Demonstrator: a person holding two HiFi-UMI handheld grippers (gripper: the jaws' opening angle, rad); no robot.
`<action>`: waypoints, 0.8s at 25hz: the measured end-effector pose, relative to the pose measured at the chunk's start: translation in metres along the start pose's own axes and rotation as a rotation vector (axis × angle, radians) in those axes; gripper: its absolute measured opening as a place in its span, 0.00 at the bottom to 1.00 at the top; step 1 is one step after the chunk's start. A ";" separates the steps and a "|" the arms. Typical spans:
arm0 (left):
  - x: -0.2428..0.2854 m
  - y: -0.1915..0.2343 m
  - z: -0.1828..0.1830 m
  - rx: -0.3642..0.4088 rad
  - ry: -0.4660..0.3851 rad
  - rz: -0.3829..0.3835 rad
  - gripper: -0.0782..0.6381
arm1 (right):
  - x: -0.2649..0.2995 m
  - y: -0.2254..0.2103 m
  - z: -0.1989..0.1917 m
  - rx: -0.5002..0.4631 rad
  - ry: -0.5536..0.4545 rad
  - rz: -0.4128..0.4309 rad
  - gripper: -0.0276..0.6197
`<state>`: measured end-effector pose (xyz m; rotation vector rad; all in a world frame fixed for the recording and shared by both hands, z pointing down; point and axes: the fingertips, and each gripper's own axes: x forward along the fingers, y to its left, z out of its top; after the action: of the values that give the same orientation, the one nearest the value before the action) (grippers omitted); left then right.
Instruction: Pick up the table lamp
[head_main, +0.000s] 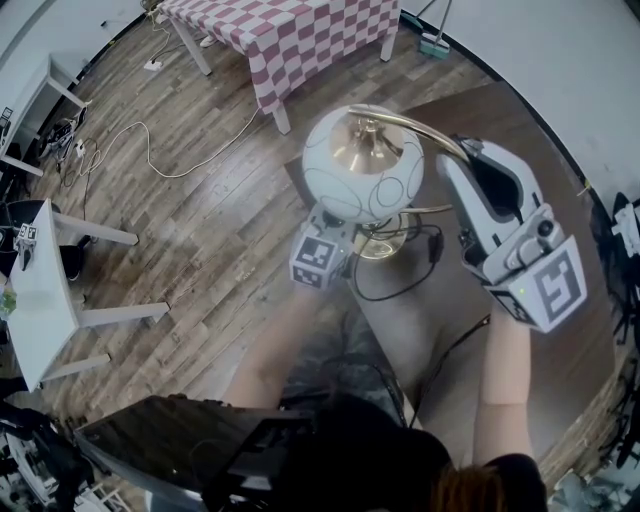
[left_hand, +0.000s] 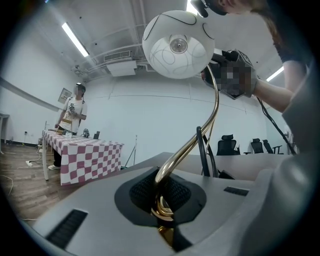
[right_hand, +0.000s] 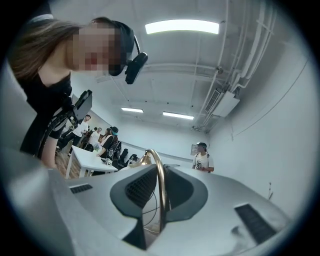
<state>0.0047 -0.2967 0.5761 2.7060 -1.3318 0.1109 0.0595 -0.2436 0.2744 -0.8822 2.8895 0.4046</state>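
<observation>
The table lamp has a white globe shade (head_main: 363, 165) on a curved brass neck (head_main: 420, 125) and a round brass base (head_main: 385, 243), over a brown table (head_main: 440, 340). My left gripper (head_main: 342, 244) sits under the shade. In the left gripper view its jaws (left_hand: 162, 202) are shut on the lower brass stem (left_hand: 187, 145), with the shade (left_hand: 176, 45) overhead. My right gripper (head_main: 458, 152) reaches the upper neck from the right. In the right gripper view the neck (right_hand: 160, 185) stands between the jaws (right_hand: 154, 200) against one pad, with a gap left on the other side.
The lamp's black cable (head_main: 400, 290) loops over the table by the base. A red-and-white checkered table (head_main: 300, 30) stands behind, a white desk (head_main: 40, 290) at the left, and cords (head_main: 150, 150) trail on the wood floor. People (right_hand: 202, 157) stand in the background.
</observation>
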 end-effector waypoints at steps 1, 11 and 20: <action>0.001 -0.002 0.000 0.007 0.003 -0.012 0.10 | 0.000 0.000 0.000 -0.005 -0.005 0.000 0.12; 0.003 -0.004 0.010 0.047 -0.008 -0.021 0.11 | -0.002 0.001 0.003 0.002 -0.028 -0.003 0.11; 0.008 -0.004 0.016 0.039 0.004 -0.007 0.11 | -0.011 -0.002 0.008 0.008 -0.041 -0.027 0.11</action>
<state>0.0130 -0.3026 0.5611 2.7406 -1.3328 0.1437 0.0700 -0.2375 0.2683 -0.8999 2.8367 0.4040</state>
